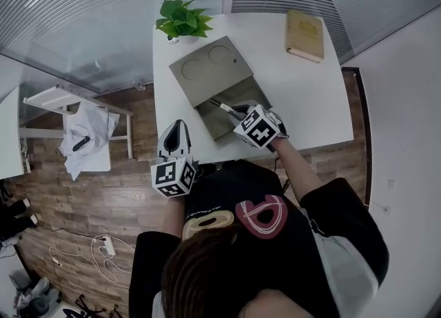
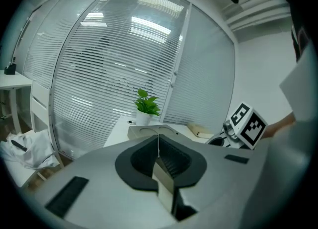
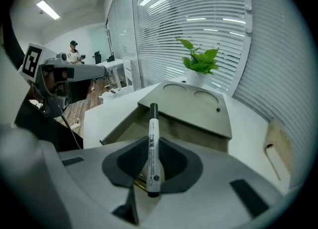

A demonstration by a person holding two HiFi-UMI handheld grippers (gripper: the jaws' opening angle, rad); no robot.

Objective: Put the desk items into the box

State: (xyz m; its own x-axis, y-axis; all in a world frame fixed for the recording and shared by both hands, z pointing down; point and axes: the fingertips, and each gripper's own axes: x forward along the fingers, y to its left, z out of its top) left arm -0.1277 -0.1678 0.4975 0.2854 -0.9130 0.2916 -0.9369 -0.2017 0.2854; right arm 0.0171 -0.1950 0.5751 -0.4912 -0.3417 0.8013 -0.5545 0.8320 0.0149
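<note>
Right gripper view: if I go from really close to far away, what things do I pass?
marker → box → plant → blinds

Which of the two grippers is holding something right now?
The right gripper, clamped on a white marker above the open box; the left gripper has its jaws together, empty.
</note>
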